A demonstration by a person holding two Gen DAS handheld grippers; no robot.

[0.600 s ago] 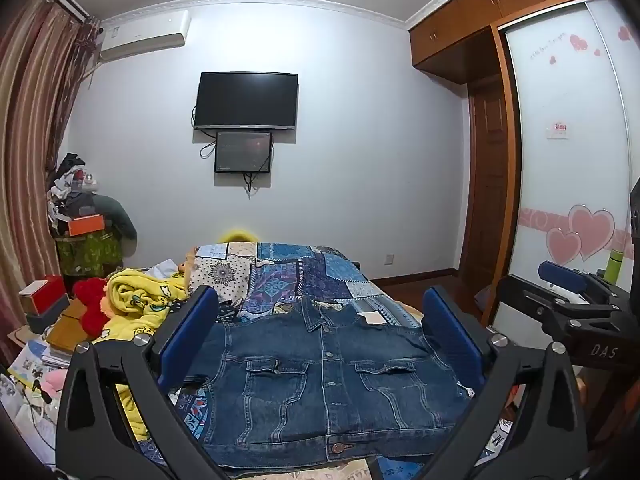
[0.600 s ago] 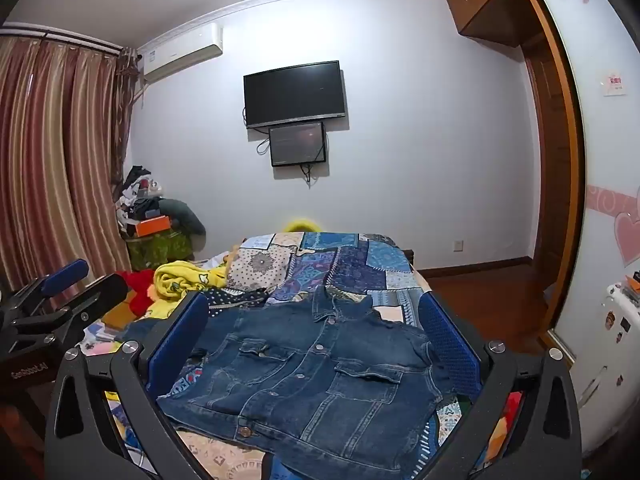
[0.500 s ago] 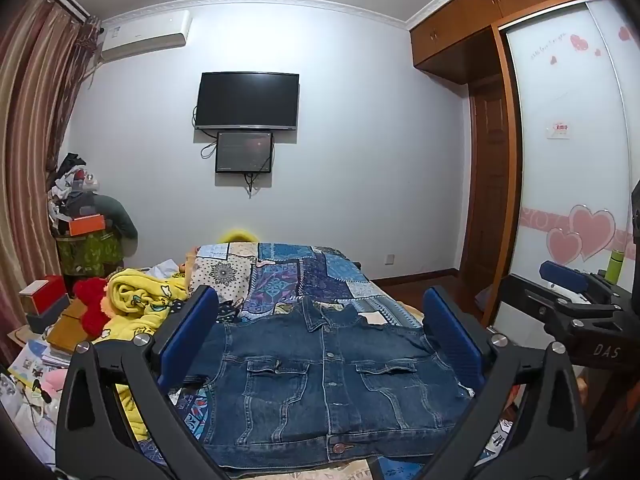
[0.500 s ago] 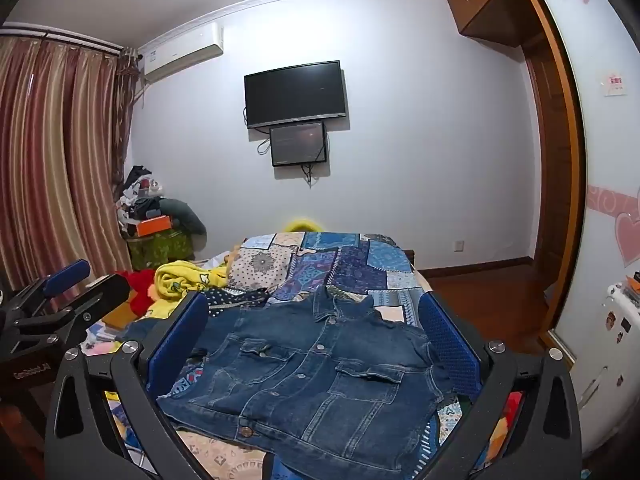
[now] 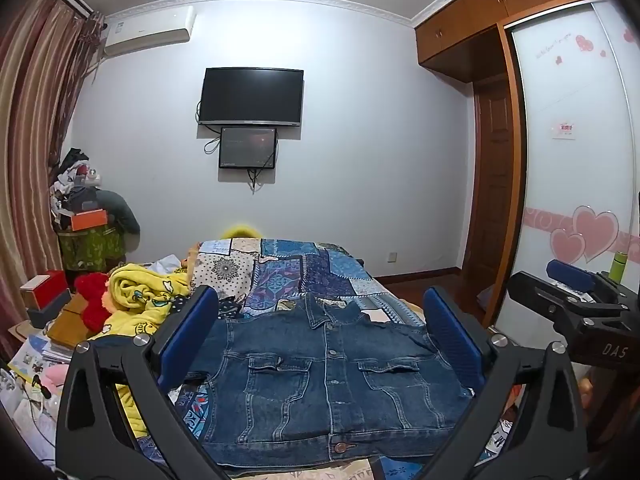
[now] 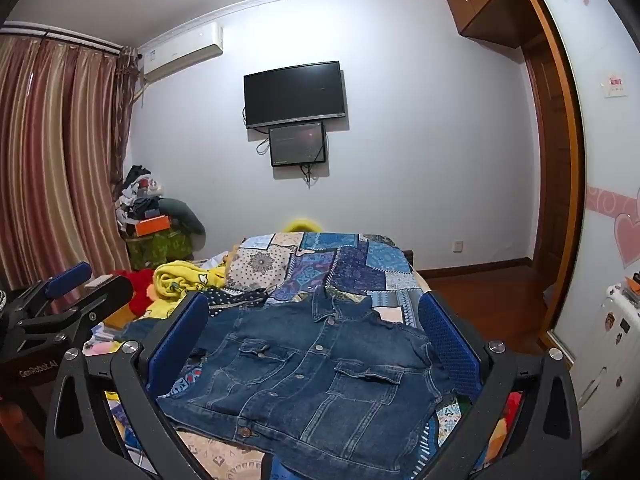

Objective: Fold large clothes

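Green patterned bin (image 5: 90, 246) by curtain: piled w/ clothes, orange box on top. Dark blue denim jacket (image 5: 332, 376) flat on patchwork bed (image 5: 304, 272). Both grippers' fingers spread wide, empty. No change vs earlier.

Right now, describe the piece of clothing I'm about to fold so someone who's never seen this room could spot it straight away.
Find the bed with the blue patchwork quilt below the wall-mounted black television. Spread flat on its near end, front up and buttoned, collar towards the wall, lies a dark blue denim jacket. Unlike the crumpled yellow fleece garment to its left, it is smooth denim with two flapped chest pockets.
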